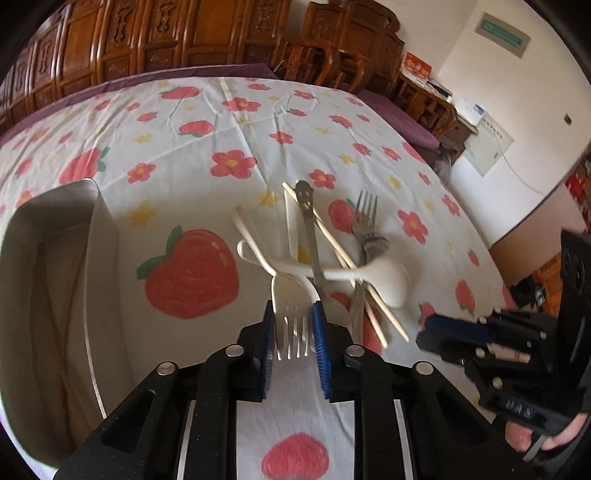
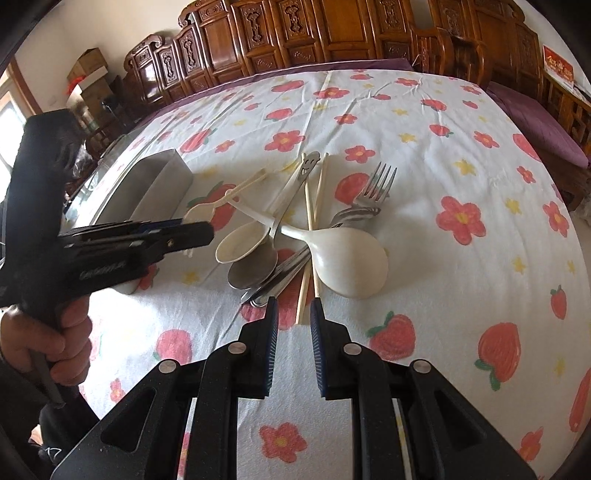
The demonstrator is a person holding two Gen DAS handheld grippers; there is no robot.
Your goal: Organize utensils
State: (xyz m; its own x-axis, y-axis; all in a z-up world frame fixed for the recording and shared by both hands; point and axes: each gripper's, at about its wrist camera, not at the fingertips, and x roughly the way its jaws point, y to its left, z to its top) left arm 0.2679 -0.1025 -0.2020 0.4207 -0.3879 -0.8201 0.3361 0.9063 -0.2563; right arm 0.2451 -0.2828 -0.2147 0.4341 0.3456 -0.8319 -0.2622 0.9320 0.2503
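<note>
A pile of utensils lies on the strawberry tablecloth: a big white ladle, a steel fork, wooden chopsticks, a smiley-handled steel spoon and a white plastic spoon. My left gripper is shut on a white plastic fork, held above the cloth beside the pile; it also shows in the right wrist view. My right gripper is open and empty just in front of the pile. A steel utensil holder stands to the left.
The cloth-covered table extends far behind the pile. Carved wooden cabinets and chairs line the back wall. The holder also shows in the right wrist view.
</note>
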